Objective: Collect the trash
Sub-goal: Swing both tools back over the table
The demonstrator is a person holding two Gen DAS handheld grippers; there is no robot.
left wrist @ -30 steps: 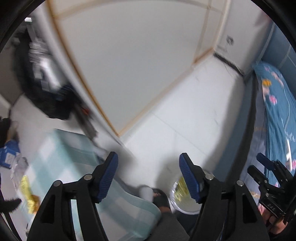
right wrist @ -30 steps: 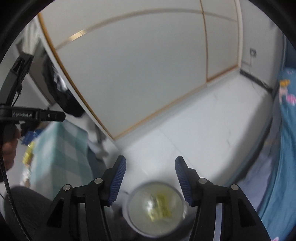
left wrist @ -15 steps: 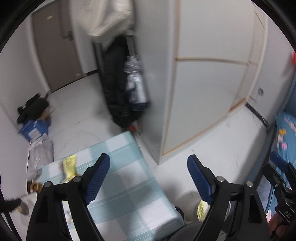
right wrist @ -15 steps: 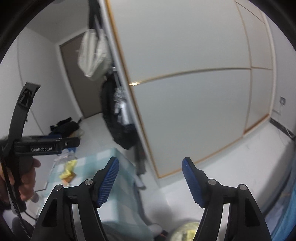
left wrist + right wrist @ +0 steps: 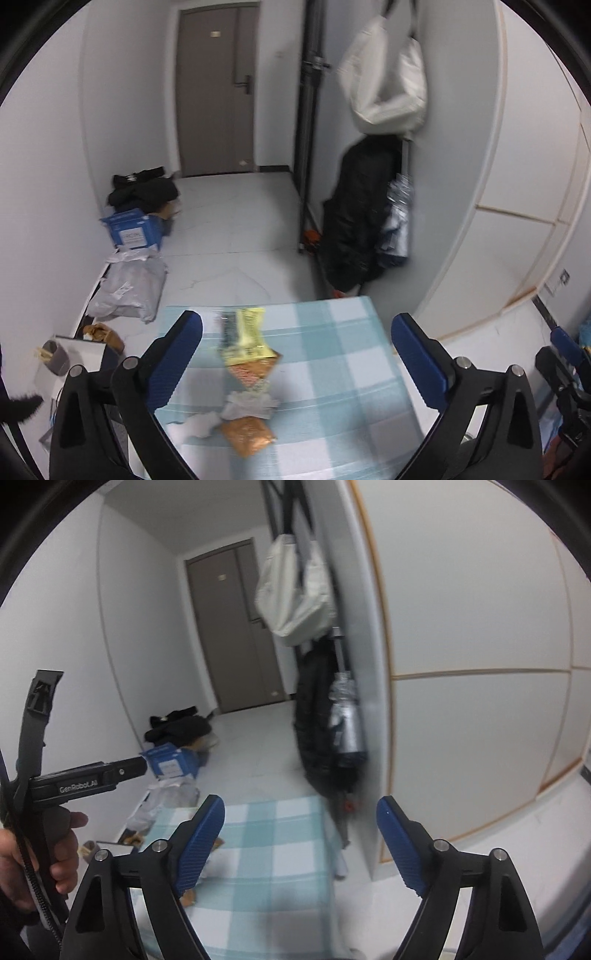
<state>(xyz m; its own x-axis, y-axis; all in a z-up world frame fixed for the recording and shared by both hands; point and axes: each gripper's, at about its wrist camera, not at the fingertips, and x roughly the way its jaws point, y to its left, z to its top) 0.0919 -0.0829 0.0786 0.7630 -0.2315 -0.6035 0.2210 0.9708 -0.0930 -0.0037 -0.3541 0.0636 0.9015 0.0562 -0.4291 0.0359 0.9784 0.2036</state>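
A low table under a blue-checked cloth (image 5: 332,369) carries the trash: a yellow wrapper (image 5: 245,338), an orange snack packet (image 5: 255,371) under it, crumpled white tissue (image 5: 247,404) and a second orange packet (image 5: 245,437) nearest me. My left gripper (image 5: 295,354) hovers above this litter, jaws opening wide with nothing between them. My right gripper (image 5: 297,840) hangs over the cloth's (image 5: 266,849) right side, jaws also opening and empty. A scrap of orange packet (image 5: 190,895) peeks beside its left finger. A hand (image 5: 26,864) holds the left gripper's handle at the right wrist view's left edge.
Beside the table stands a white wardrobe (image 5: 480,184) with a black coat (image 5: 354,218), a folded umbrella (image 5: 399,218) and a pale bag (image 5: 388,81) hanging on it. A blue box (image 5: 133,229), grey mailer bags (image 5: 129,284) and dark clothes (image 5: 144,188) lie along the left wall.
Both views swung up and away from the floor bin and the bed to the table and hallway door. Both grippers' jaws spread wider.
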